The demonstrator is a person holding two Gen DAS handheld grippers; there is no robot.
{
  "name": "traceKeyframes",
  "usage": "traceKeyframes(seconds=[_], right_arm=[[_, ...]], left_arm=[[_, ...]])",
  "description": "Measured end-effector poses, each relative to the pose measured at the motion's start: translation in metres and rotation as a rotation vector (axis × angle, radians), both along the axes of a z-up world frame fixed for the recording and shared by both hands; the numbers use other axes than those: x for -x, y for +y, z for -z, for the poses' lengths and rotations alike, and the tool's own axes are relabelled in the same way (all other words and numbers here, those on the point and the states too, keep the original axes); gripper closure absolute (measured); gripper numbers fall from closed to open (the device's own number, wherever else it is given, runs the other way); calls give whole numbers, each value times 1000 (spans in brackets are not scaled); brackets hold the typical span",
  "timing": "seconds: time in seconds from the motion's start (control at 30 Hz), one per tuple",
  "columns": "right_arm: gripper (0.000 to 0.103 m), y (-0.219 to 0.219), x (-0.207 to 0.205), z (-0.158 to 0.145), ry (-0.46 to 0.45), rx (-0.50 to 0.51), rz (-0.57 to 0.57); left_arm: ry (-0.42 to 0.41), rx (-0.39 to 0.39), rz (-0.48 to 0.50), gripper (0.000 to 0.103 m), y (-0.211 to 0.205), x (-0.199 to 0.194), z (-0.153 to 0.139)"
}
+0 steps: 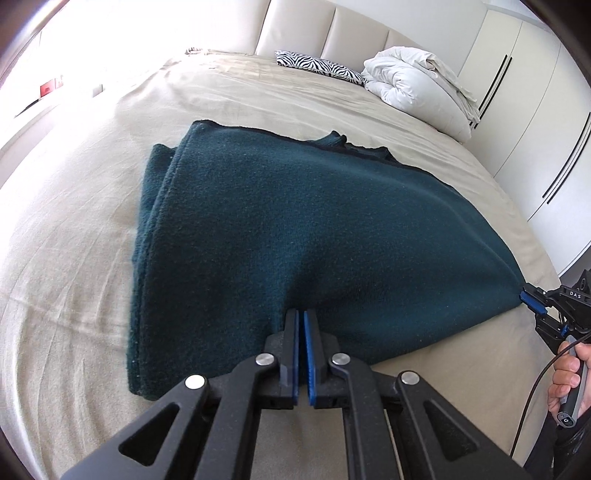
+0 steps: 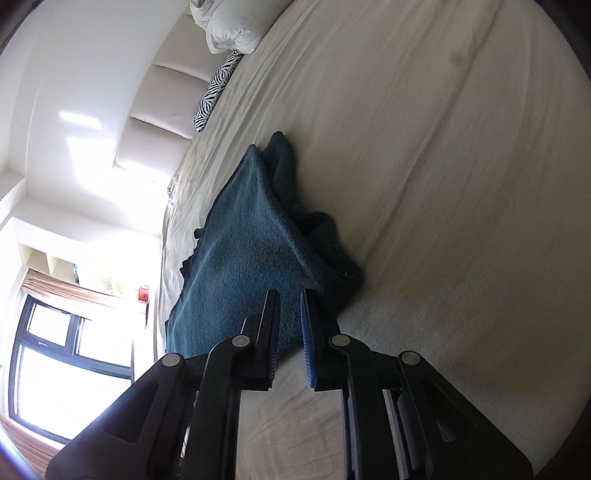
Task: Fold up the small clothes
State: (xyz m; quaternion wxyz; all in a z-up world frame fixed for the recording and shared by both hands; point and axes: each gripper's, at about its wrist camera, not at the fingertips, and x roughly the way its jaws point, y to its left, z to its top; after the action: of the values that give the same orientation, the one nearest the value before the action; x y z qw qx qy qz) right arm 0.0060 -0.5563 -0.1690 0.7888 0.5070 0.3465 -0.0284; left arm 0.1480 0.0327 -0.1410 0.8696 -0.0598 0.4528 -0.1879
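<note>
A dark teal fleece garment (image 1: 280, 229) lies folded in layers on the beige bed sheet (image 1: 74, 258). My left gripper (image 1: 301, 317) is shut on the near edge of the fleece, with the cloth pinched between the blue pads. My right gripper (image 1: 532, 301) holds the fleece's right corner in the left wrist view. In the right wrist view my right gripper (image 2: 290, 306) has its jaws a small way apart with the thick fleece (image 2: 251, 251) between them. The fleece is pulled taut between the two grippers.
A white rolled duvet (image 1: 413, 85) and a zebra-print pillow (image 1: 317, 66) lie at the head of the bed by the padded headboard (image 1: 332, 29). White wardrobe doors (image 1: 535, 110) stand along the right. A window (image 2: 55, 350) shows in the right wrist view.
</note>
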Motion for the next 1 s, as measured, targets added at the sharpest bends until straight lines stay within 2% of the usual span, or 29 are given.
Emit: traceKeyframes(seconds=[0.1,0.13,0.23,0.3,0.33,0.37,0.4,0.47,0.5,0.53,0.6,0.67,0.83,1.0], right_arm=[[91,8,2,-12,-6,24,-12],[91,12,4,-20,-13,31,-21],[91,22,8,-42,-41,61,-61],[86,32,5,-53,-57,77,-93],[81,38,2,-59,-62,83,-105],[78,43,0,-62,-66,87,-118],[77,48,-3,-64,-72,88,-131],[70,61,-10,-66,-84,88,-161],[67,67,-13,-67,-87,90,-176],[56,73,-16,-67,-92,90,-188],[55,85,-21,-65,-106,79,-212],[55,100,-29,-63,-101,67,-256],[55,132,-50,-62,-118,41,-348],[55,156,-77,-68,-143,2,-436]], left_arm=[[7,50,-30,94,27,0,2],[1,38,-59,94,38,1,3],[23,130,-95,94,74,2,8],[13,144,-117,94,92,6,4],[5,141,-131,90,98,8,1],[-7,132,-160,69,105,10,-3],[-19,147,-189,56,112,12,-7],[-20,236,-217,54,126,11,-13],[-11,277,-228,49,130,7,-15],[-6,307,-231,45,132,4,-16],[13,349,-211,36,127,-7,-15],[61,397,-184,36,118,-21,-8],[181,462,-174,35,104,-54,19],[250,630,-212,34,116,-74,35]])
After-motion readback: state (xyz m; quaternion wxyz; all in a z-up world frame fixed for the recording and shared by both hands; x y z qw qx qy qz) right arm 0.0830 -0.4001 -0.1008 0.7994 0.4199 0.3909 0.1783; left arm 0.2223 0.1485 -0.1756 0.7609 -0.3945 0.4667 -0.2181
